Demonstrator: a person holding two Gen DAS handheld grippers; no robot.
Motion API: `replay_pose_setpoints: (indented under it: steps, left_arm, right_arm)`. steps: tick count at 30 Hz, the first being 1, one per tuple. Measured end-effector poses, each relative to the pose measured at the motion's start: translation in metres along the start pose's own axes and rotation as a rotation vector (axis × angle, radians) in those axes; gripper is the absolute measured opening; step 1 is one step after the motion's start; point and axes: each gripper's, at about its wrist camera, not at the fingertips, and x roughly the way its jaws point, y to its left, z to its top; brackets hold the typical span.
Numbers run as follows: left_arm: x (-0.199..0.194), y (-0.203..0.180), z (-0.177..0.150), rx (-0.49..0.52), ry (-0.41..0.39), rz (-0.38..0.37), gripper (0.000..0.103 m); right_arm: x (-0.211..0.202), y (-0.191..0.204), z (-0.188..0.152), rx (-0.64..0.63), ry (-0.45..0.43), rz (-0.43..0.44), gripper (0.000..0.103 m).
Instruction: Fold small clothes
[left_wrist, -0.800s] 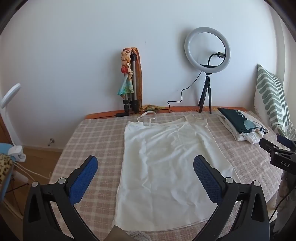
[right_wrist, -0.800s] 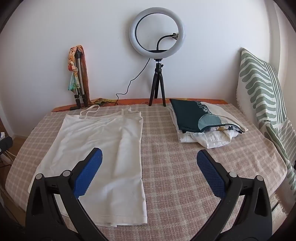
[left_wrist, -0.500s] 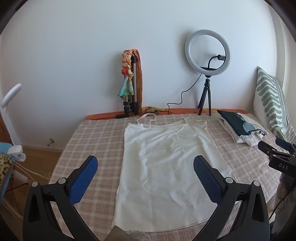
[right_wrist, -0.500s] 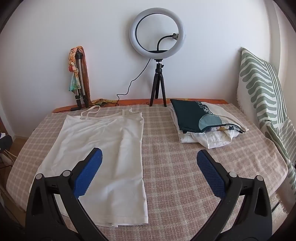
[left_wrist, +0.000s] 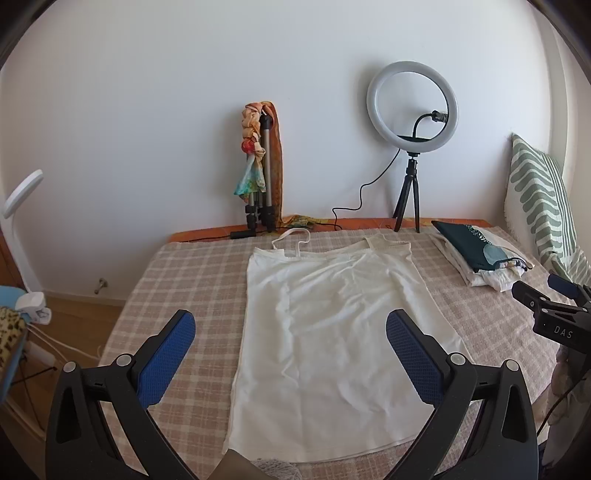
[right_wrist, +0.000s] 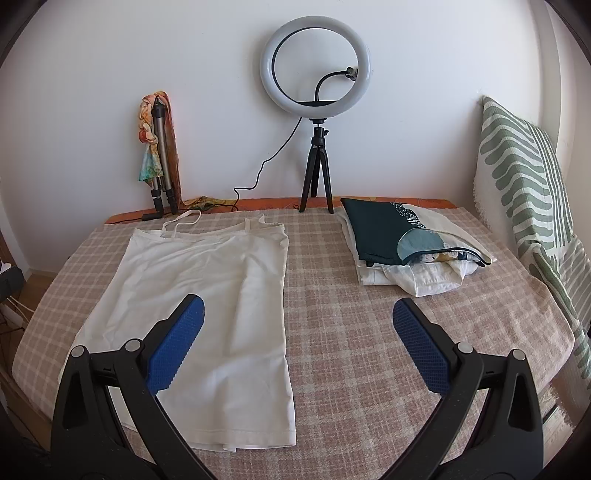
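A white strappy top (left_wrist: 332, 332) lies flat on the checked bedspread (left_wrist: 184, 280), straps toward the wall, hem toward me. It also shows in the right wrist view (right_wrist: 207, 295), left of centre. My left gripper (left_wrist: 290, 332) is open and empty, held above the top's lower half. My right gripper (right_wrist: 297, 321) is open and empty, above the bedspread (right_wrist: 351, 314) just right of the top. The right gripper's tips also show at the left wrist view's right edge (left_wrist: 543, 295).
A stack of folded clothes (right_wrist: 406, 247) with a dark green piece on top lies at the back right. A ring light on a tripod (right_wrist: 316, 74), a folded tripod with scarves (right_wrist: 159, 147) and a cable stand by the wall. A green-striped pillow (right_wrist: 524, 177) leans at the right.
Both grippers have drawn slightly back and up from the bed; the top looks a little farther away. Nothing was grasped and the clothes have not moved.
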Motion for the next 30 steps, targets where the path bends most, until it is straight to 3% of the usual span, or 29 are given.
replay_pose_setpoints:
  steps: [30]
  left_arm:
    - [-0.0030, 0.0008, -0.0003, -0.005, -0.013, 0.003, 0.103]
  right_arm:
    - [0.0003, -0.0012, -0.0008, -0.003, 0.001, -0.002, 0.103]
